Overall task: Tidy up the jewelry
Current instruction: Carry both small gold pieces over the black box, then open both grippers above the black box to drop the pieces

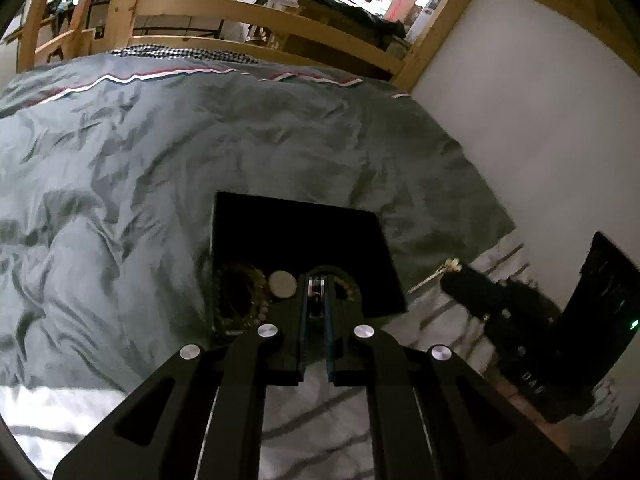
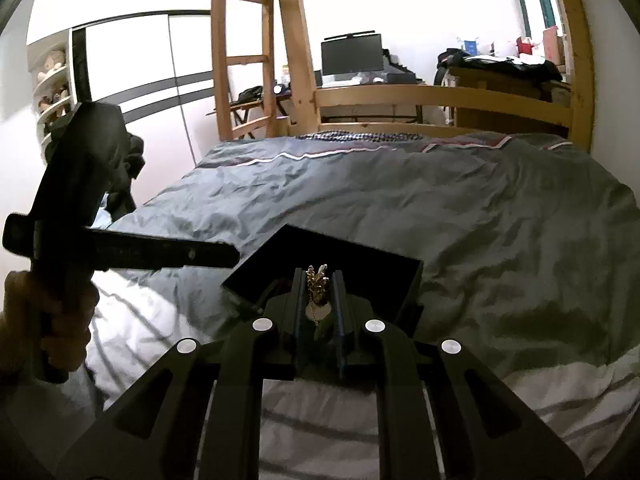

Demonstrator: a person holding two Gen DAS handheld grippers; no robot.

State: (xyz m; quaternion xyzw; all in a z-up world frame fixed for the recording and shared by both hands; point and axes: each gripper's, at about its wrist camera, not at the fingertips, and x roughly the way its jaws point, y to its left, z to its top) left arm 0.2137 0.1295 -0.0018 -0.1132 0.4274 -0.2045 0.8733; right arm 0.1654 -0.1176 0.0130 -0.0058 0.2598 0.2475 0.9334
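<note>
**A:** What does the left wrist view show?

**B:** A black box (image 1: pixel 304 248) lies open on a grey quilt (image 1: pixel 160 168), on the near part of the bed. At the near left of the box lies a ring of beads (image 1: pixel 240 292). Just right of it sits a round pale disc (image 1: pixel 282 285), touching the beads or nearly so. More beads (image 1: pixel 349 284) curve to the right of the tongs' tips.

**A:** And the left tongs?

**B:** The left gripper (image 1: pixel 315 280) hangs over the near edge of the box with its jaws together. A small shiny piece shows in the narrow slit between them, but I cannot tell whether it is held. At the far right, the right gripper (image 1: pixel 520 320) appears as a dark shape over the striped sheet (image 1: pixel 440 312).

**A:** Now the right wrist view?

**B:** The same box (image 2: pixel 332 256) sits ahead on the quilt (image 2: pixel 440 208). The right gripper (image 2: pixel 318 280) is clamped on a gold chain (image 2: pixel 318 286), bunched between its jaws above the near side of the box. A pale tag and some links dangle below the bunch.

**A:** Anything on the left?

**B:** A hand (image 2: pixel 60 320) grips the left gripper (image 2: pixel 224 258), whose tip reaches toward the left corner of the box.
</note>
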